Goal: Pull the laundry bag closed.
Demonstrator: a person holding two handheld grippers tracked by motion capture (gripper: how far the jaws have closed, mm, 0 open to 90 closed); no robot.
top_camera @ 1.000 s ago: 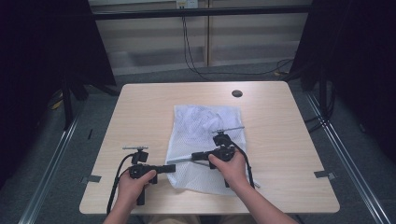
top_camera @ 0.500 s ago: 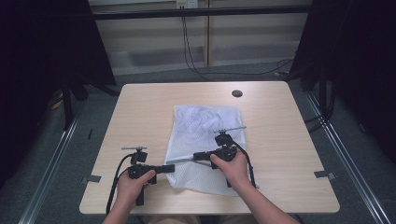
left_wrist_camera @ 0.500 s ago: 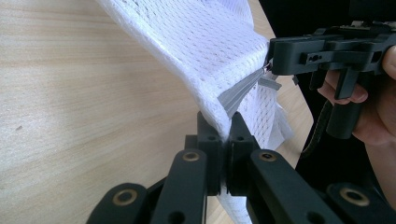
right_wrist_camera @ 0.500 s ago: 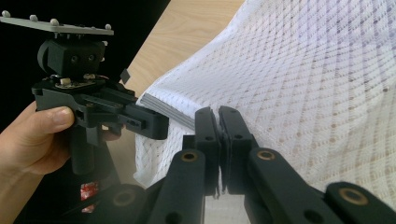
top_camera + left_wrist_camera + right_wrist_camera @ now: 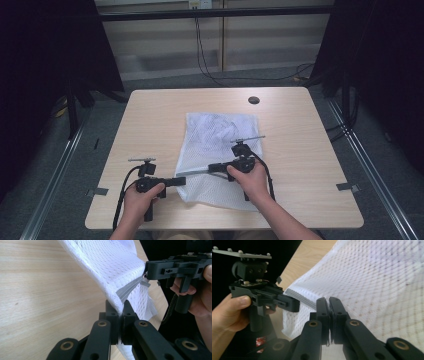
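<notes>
A white mesh bag [image 5: 220,132] lies flat on the wooden table [image 5: 150,115], with a grey zipper [image 5: 127,288] along its near-left edge. My left gripper [image 5: 183,180] is shut on the bag's edge at the near end of the zipper, as the left gripper view [image 5: 122,312] shows. My right gripper [image 5: 212,167] is shut on the zipper pull a short way along, and it holds that edge lifted off the table. In the right gripper view its jaws [image 5: 329,305] are closed where the zipper [image 5: 299,296] ends, with the left gripper [image 5: 294,303] just beyond.
A small dark round cap [image 5: 253,100] sits in the tabletop behind the bag. Bare wood lies left and right of the bag. Dark curtains stand on both sides, and cables [image 5: 210,70] trail over the floor behind the table.
My right gripper has edged slightly to the right along the zipper. The left gripper has held its place.
</notes>
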